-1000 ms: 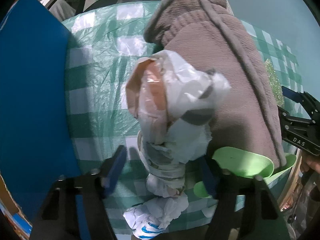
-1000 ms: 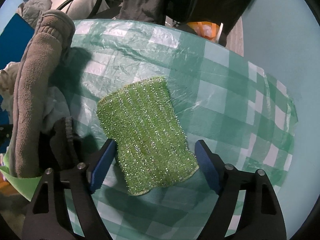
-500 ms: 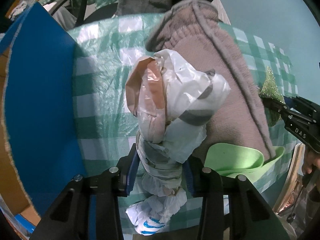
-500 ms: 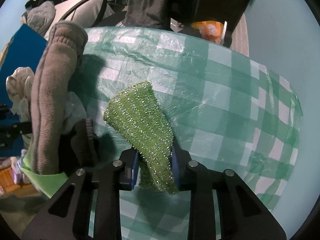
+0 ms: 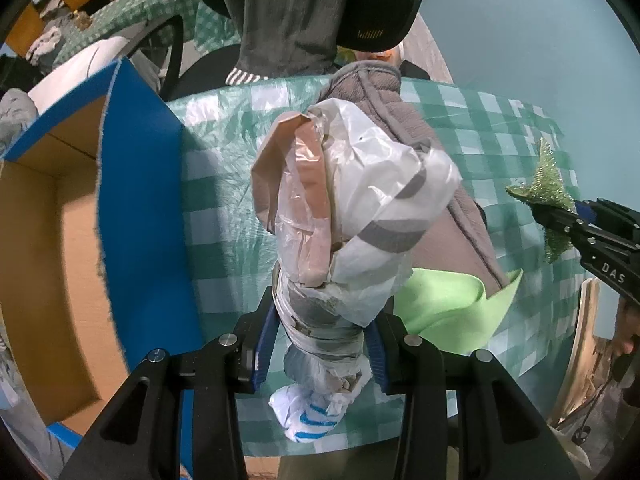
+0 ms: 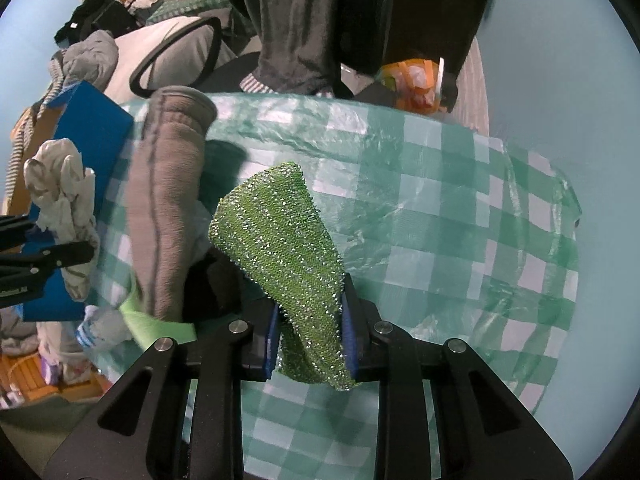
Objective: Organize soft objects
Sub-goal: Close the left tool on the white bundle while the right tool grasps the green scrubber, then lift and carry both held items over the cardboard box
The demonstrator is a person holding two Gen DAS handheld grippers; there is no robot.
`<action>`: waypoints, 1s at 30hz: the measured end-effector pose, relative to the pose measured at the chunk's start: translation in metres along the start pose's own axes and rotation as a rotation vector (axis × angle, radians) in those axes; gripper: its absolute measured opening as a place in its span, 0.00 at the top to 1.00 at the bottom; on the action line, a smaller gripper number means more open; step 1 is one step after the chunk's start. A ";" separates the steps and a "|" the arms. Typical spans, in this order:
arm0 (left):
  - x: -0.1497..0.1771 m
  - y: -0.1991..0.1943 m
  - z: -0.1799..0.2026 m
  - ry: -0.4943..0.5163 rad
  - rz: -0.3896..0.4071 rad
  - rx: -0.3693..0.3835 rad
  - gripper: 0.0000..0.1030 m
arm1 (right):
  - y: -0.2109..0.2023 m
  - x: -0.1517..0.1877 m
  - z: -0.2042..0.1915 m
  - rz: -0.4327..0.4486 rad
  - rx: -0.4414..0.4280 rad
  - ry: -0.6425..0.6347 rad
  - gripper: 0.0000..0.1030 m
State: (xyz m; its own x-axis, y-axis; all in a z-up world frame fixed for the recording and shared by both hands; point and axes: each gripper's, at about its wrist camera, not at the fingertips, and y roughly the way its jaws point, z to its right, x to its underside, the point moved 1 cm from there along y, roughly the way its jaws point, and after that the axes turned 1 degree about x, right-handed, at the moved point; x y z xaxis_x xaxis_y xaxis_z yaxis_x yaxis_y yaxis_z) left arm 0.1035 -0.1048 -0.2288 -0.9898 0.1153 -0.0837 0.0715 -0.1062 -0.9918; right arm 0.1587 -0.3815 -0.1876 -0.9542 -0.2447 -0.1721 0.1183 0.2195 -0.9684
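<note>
Right now both grippers are loaded. Closest in, at six o'clock of the left wrist view, the left gripper (image 5: pixel 320 344) clamps a crumpled bundle of white and tan plastic bags (image 5: pixel 352 208) around its narrow neck; its jaws have just been closing, bundle between the pads, a sensible hold since the bulk fans out above. Over on the right wrist view, six o'clock again, the right gripper (image 6: pixel 310 340) pinches a sparkly green scouring cloth (image 6: pixel 280 248), jaws lately drawn in tight, folding it into a cone clear of the green-checked plastic tablecloth (image 6: pixel 440 208). Further out, at ten o'clock, a folded grey-brown towel (image 6: pixel 164 200) lies over a pale green foam sheet (image 5: pixel 448 308). Beyond, at nine o'clock, the open blue cardboard box (image 5: pixel 144 208) waits, likely the destination.
</note>
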 end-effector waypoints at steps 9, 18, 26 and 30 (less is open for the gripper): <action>0.019 -0.029 0.005 0.049 0.042 -0.013 0.60 | -0.034 0.001 -0.019 0.038 0.013 -0.010 0.76; 0.026 -0.057 0.008 0.102 0.100 -0.025 0.60 | -0.061 0.006 -0.049 0.073 0.004 -0.043 0.76; 0.032 -0.082 0.007 0.150 0.144 -0.044 0.60 | -0.079 0.006 -0.071 0.097 0.000 -0.083 0.76; 0.036 -0.091 0.004 0.150 0.153 -0.045 0.60 | -0.087 0.002 -0.083 0.108 -0.005 -0.105 0.76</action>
State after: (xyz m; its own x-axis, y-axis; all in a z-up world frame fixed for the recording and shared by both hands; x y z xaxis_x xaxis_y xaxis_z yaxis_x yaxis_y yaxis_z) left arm 0.0613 -0.0948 -0.1416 -0.9377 0.2473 -0.2441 0.2286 -0.0901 -0.9693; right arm 0.1237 -0.3232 -0.0884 -0.9021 -0.3163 -0.2936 0.2173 0.2549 -0.9422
